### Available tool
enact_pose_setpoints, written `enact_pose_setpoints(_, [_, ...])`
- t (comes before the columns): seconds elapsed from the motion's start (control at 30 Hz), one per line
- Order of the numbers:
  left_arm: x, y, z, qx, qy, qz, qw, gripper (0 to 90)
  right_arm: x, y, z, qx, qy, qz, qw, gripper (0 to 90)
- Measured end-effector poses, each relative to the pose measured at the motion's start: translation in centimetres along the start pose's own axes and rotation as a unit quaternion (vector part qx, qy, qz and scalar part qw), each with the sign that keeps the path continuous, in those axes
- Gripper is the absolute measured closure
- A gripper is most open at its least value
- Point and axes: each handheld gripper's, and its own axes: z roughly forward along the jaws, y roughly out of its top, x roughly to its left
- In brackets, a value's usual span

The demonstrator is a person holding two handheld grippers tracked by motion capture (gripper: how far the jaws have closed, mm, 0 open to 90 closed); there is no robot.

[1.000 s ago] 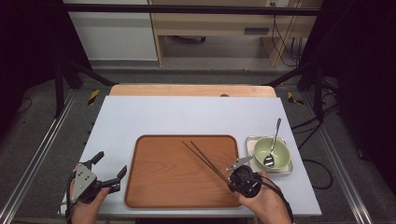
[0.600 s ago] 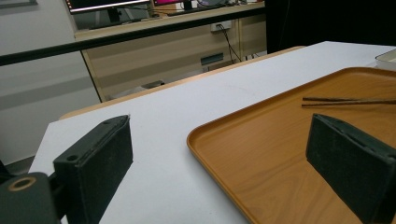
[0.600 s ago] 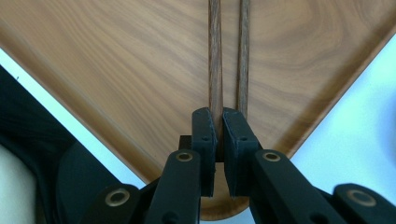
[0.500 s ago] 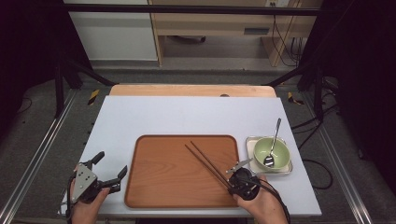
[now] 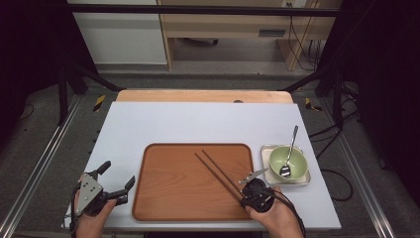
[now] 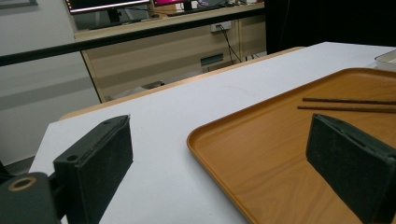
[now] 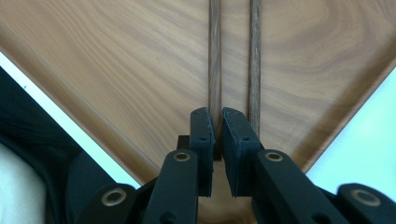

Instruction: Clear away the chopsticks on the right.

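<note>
From above, the pair of thin dark wooden chopsticks point(image 5: 218, 172) lies slantwise on the rounded brown wooden tray point(image 5: 173, 188), running from the tray's middle down toward its near right corner. The right gripper point(image 5: 252, 191) sits at that corner over their near ends. Its own camera tells what the high view hides: the black jaws stand narrow, closed on one chopstick point(image 7: 214, 70), whose end disappears between the pads, while the second chopstick point(image 7: 254, 60) lies free just beside the outer jaw, parallel to the first.

The left gripper point(image 5: 111, 181) rests at the near left corner of the white table point(image 5: 198, 124), just off the tray's left edge, its jaws spread wide with nothing between them. Its camera looks low across the tray's rim and catches the two sticks side by side in the distance.

Only the overhead camera takes in the pale green bowl point(image 5: 288, 161) with a metal spoon point(image 5: 291, 148) leaning in it, on a small square metal dish point(image 5: 267, 151) beside the tray's right edge.
</note>
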Motion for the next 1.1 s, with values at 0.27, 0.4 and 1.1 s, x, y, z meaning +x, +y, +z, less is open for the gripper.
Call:
enact_pose_setpoints(0.27, [0.0,0.0,0.1,0.000,-0.001,-0.001,1.0000,6.8,-0.4,0.0,-0.5,-0.021,0.001,0.007,0.9998,78.8])
enact_pose_setpoints(0.4, [0.0,0.0,0.1,0.004,-0.002,0.003,1.0000,6.8,-0.6,0.2,-0.5,-0.049,0.002,0.009,0.9988,76.9])
enact_pose_setpoints(1.1, [0.3,0.3,0.1,0.050,-0.056,-0.027,0.9968,6.7,0.3,0.5,1.2,-0.227,-0.040,-0.015,0.9728,14.8])
